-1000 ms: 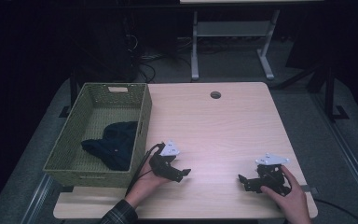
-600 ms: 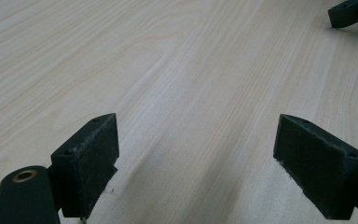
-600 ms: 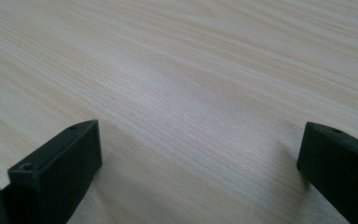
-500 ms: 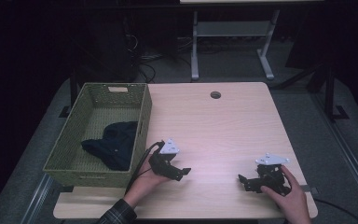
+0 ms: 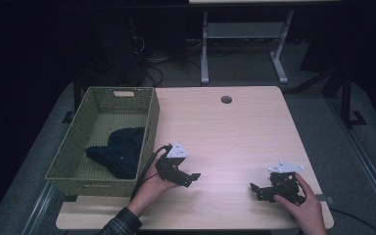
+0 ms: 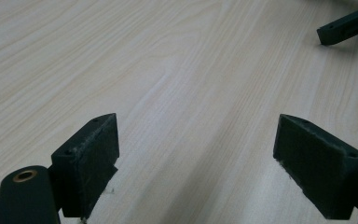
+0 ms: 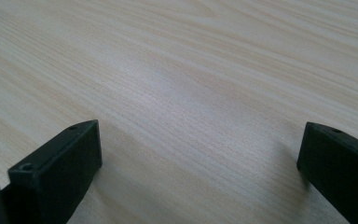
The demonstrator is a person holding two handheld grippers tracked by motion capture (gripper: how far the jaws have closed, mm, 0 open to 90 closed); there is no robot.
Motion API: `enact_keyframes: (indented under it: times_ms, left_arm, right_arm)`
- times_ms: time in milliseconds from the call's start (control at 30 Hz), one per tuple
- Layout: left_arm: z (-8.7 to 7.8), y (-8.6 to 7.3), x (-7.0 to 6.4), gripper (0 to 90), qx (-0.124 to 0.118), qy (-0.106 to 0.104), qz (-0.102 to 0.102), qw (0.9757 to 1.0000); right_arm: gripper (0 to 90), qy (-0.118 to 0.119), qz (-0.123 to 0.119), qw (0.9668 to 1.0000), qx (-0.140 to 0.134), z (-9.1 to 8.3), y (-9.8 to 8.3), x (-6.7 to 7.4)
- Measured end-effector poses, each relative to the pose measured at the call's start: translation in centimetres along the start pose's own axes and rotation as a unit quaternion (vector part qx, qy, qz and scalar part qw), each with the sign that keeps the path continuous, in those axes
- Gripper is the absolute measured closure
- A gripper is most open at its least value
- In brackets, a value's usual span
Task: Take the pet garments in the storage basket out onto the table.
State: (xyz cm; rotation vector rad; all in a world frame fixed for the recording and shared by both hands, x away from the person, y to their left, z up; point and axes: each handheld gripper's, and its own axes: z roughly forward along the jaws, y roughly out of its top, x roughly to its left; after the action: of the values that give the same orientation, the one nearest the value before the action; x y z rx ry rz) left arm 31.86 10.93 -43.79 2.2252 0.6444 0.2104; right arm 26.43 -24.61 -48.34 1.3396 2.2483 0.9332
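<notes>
A pale wooden table (image 5: 235,127) takes up the middle of the room, its top bare across most of the grain, with a small round hole (image 5: 226,99) near the far edge. On its left end sits a green woven basket (image 5: 68,156), long side running away from the person, a cut-out handle showing in its far wall. Inside it lies a dark bundle of cloth (image 5: 117,152), bunched toward the near right part of the basket floor and touching the right wall.

Just beside the basket's near right corner, the person's left hand (image 5: 149,188) holds the left gripper (image 5: 188,177) low over the table, pointing to the right. Its jaws stand wide apart with nothing between them; in the left gripper view the bare wood shows in the gap, and one jaw of the other gripper pokes in at the top right corner. A plaid sleeve (image 5: 120,224) shows at the bottom edge, and a cable (image 5: 147,169) trails from the gripper along the basket's wall.

Well apart, near the table's right front corner, the right hand (image 5: 301,203) holds the right gripper (image 5: 257,190) pointing left, toward the other one. Its jaws are also spread wide over bare wood, gripping nothing.
</notes>
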Motion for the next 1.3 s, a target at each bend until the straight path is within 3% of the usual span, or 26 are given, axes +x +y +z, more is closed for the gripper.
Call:
enact_keyframes:
  times_ms: [967, 1300]
  left_arm:
    - [-1.4, 1.7, 0.0, 13.8, -0.004, -0.013, -0.003, 0.9999]
    - [-2.0, 2.7, 0.2, 13.9, -0.006, -0.007, 0.008, 0.9999]
  right_arm:
    - [0.0, 0.0, 0.0, 1.0, 0.0, 0.0, 0.0, 0.0]
    - [0.0, 0.0, 0.0, 1.0, 0.0, 0.0, 0.0, 0.0]
